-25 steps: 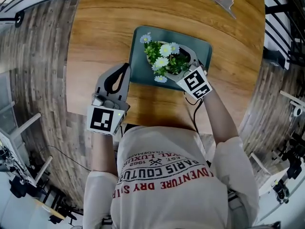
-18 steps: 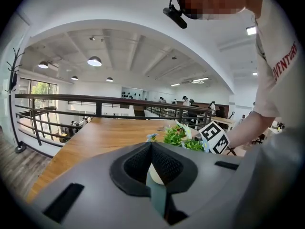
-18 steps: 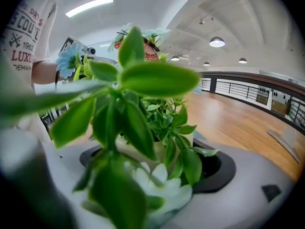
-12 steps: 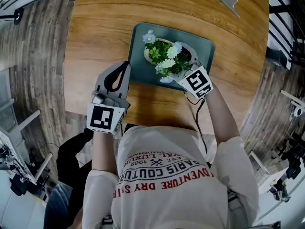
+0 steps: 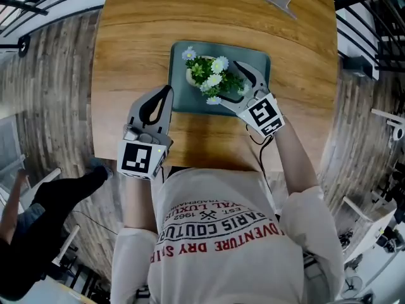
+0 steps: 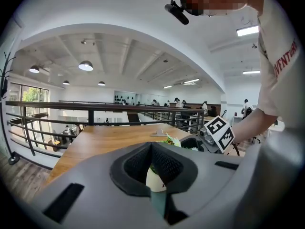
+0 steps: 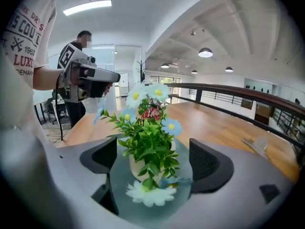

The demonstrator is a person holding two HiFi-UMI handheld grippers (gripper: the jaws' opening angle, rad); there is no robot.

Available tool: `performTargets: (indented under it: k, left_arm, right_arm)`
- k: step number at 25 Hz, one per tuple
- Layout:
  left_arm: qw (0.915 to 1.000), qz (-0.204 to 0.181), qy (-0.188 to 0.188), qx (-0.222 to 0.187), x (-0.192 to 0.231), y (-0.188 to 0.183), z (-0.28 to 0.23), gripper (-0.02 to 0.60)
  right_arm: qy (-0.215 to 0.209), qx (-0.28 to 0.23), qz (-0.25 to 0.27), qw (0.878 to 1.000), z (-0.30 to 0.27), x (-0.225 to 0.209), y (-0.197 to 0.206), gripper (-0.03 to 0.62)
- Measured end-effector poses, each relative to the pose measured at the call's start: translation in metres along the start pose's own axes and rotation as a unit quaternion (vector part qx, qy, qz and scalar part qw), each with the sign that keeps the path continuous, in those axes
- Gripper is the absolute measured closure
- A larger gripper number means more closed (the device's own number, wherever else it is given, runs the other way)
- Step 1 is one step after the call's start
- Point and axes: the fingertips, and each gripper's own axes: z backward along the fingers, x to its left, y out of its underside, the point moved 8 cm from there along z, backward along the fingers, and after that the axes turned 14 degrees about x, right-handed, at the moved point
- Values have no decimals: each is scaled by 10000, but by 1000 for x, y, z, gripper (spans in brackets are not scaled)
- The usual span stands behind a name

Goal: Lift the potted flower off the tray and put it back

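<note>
Head view showed a wooden surface with a grey-green tray near its middle. Bare wood lay open to the tray's left, right and far side, where only a metal clip sat near the far edge. The potted flower stood on the tray's left half. The right hand-held gripper was spread wide, with the pot between its jaws and a gap on each side. The left hand-held gripper was closed on nothing, its tip just beside the tray's left edge. Compared with a second earlier, the pot's pale rim had come into sight beside the blooms, the left hand-held gripper was unchanged, and a person in dark clothing had appeared at lower left.
</note>
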Motion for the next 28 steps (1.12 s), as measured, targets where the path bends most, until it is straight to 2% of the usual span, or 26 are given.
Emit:
performTargets:
  k: [5, 7, 8, 9, 10, 12, 15, 20, 24, 26, 28]
  left_arm:
    - [9997, -130, 128, -132, -4, -8, 20, 569]
    - [9992, -221, 222, -266, -4, -14, 25, 569]
    - [9987, -264, 270, -332, -4, -16, 27, 569]
    - [9983, -308, 315, -382, -5, -18, 31, 569]
    - [9979, -357, 358, -415, -7, -20, 35, 569]
    - [9968, -467, 439, -477, -10, -25, 42, 569]
    - [9948, -622, 525, -614, -13, -31, 54, 569]
    - [9914, -833, 615, -803, -15, -43, 74, 569]
    - [9857, -1185, 662, -1002, -24, -57, 91, 569]
    - [9840, -1228, 670, -1103, -26, -66, 95, 569]
    - [9844, -1124, 677, -1170, -24, -72, 96, 569]
  right_arm:
    - [687, -161, -391, 9967, 44, 7, -9, 119]
    - [1099, -307, -539, 9920, 63, 8, -14, 131]
    - [1381, -432, -645, 9874, 73, 9, -17, 186]
    - [1679, -573, -767, 9812, 83, 12, -20, 351]
    - [1918, -702, -884, 9749, 92, 15, -23, 441]
    - [2176, -899, -1070, 9660, 108, 23, -28, 454]
    - [2589, -1089, -1248, 9516, 127, 37, -36, 542]
    - [3022, -1412, -1535, 9302, 154, 59, -50, 561]
    - [3122, -1931, -1732, 9139, 173, 74, -62, 566]
    - [3135, -2110, -1718, 9098, 182, 78, -69, 566]
    - [3069, -2187, -1597, 9124, 189, 79, -75, 566]
